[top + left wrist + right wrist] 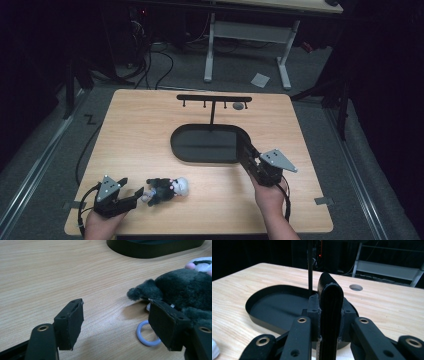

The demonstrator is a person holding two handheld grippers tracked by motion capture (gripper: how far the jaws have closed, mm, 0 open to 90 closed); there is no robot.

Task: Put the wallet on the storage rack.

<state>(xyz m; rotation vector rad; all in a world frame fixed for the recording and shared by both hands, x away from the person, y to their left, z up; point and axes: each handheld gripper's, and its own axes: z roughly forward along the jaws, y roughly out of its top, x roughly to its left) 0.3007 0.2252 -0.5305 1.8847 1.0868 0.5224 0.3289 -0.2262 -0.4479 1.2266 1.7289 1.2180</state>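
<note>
A dark grey plush toy with a white head lies on the wooden table near the front left. A white ring is attached to it and rests on the table. My left gripper is open just left of the toy. In the left gripper view one finger stands against the toy's body and the ring lies beside it, with bare table between the jaws. My right gripper is shut, raised over the right end of the black oval tray. In its own view the pads are pressed together.
A thin black post rises from the far side of the tray and carries a crossbar with several small hooks. A round hole pierces the tabletop behind it. Beyond the table are cables and another desk's white legs.
</note>
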